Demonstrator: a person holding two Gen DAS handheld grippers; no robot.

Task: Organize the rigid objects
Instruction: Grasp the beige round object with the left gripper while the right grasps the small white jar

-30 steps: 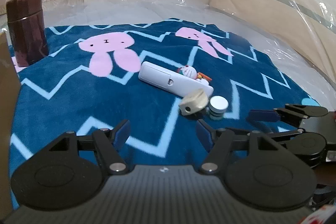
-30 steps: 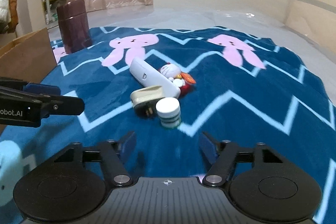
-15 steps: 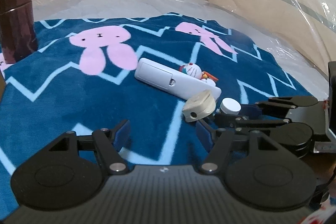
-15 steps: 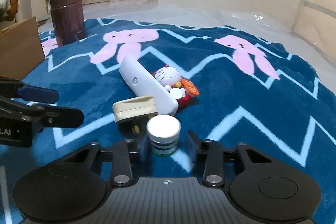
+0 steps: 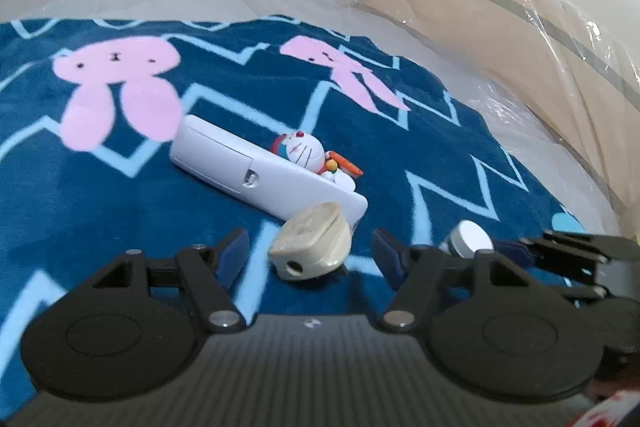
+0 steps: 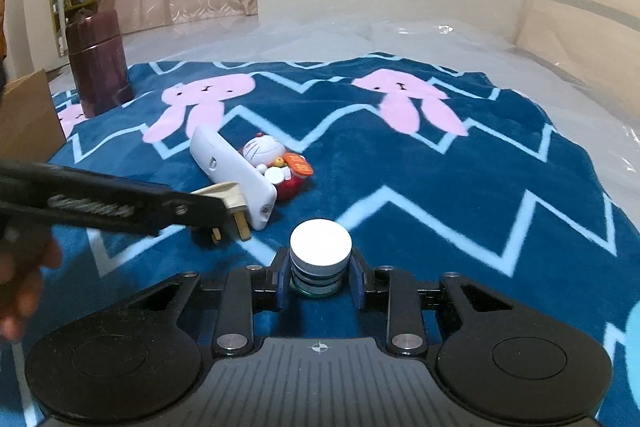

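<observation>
Because the clutter sits bunched together, my right gripper (image 6: 320, 281) clamps the white-capped jar (image 6: 321, 255) between its pads, while my left gripper (image 5: 310, 255) straddles the beige plug (image 5: 310, 247), jaws wide apart, ready to close.

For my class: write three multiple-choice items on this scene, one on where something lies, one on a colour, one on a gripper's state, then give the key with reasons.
1. The Doraemon figurine lies
A. against the white remote
B. inside the cardboard box
C. on the maroon flask

2. The small jar has a cap that is
A. red
B. white
C. black

3. The right gripper is
A. wide open
B. shut on the small jar
C. holding the plug

Key: A, it touches the remote's far side; B, the cap shows white; B, both pads press the jar's sides.
</observation>
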